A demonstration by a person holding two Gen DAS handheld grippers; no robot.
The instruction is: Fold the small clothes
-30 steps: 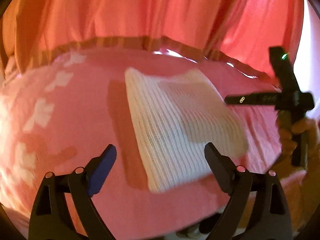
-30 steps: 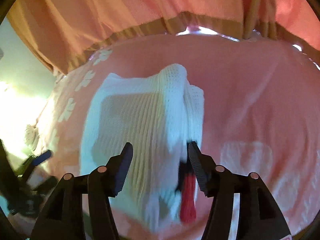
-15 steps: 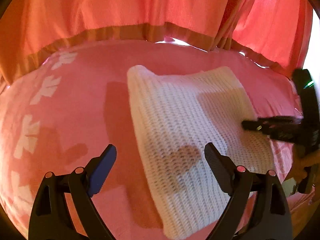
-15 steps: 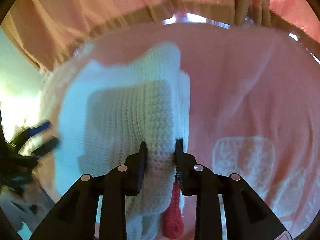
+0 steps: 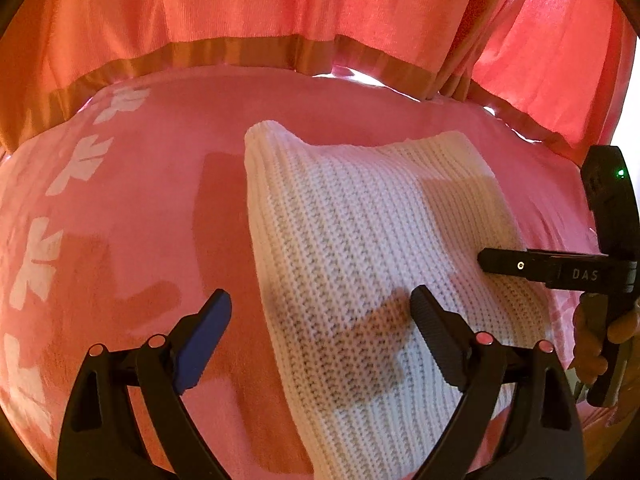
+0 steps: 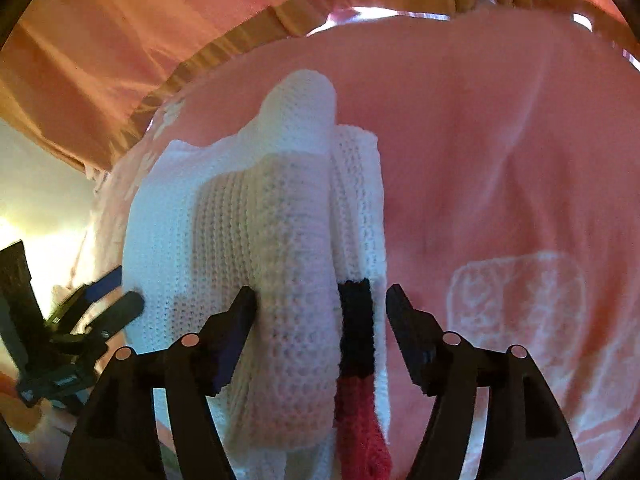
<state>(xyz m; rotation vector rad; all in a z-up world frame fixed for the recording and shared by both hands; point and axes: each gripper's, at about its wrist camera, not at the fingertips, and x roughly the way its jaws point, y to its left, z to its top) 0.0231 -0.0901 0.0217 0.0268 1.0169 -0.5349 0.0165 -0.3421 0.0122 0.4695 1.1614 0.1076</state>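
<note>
A folded white knit garment [image 5: 360, 248] lies on the pink blanket [image 5: 140, 220]. My left gripper [image 5: 320, 322] is open just above its near left part, with nothing between the fingers. In the right wrist view the garment [image 6: 280, 220] has a rolled fold and a black and red trim [image 6: 356, 360] at its near edge. My right gripper [image 6: 320, 312] is open around that rolled fold, its fingers apart from the cloth on the right side. The right gripper also shows in the left wrist view [image 5: 500, 264] at the garment's right edge.
Orange-pink curtains [image 5: 280, 12] with a brown hem hang behind the bed. The blanket has white leaf prints [image 5: 36, 256] at the left and a white printed patch [image 6: 520, 312] at the right. A hand [image 5: 600, 340] holds the right gripper's handle.
My right gripper closed on the rolled fold half a second ago and has now opened again. My left gripper moved closer over the garment, staying open.
</note>
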